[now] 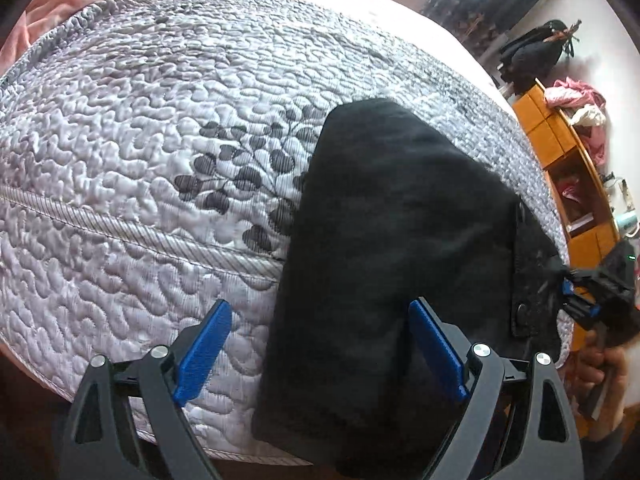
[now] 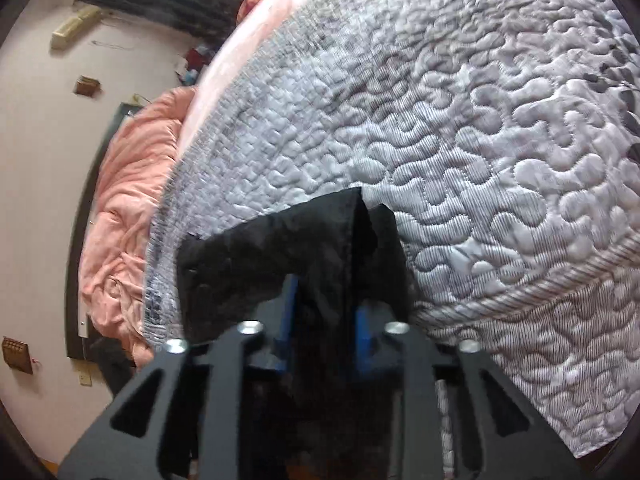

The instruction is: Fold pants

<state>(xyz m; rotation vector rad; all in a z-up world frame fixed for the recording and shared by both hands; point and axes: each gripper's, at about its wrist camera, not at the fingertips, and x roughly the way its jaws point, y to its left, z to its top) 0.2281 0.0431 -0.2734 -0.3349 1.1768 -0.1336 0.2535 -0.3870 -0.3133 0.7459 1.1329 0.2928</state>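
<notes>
Black fabric pants (image 1: 384, 240) lie lengthwise-folded, lower right, on the grey quilted bed cover (image 1: 140, 140); left gripper (image 1: 324, 354) jaws wide, empty; right gripper (image 2: 326, 320) pinching waist fabric, cross-folds remaining

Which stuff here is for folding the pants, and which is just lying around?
For the job: black pants, quilt they lie on, left claw, right claw.
Just lying around: pink blanket, orange shelf, pink clothes on it.
</notes>
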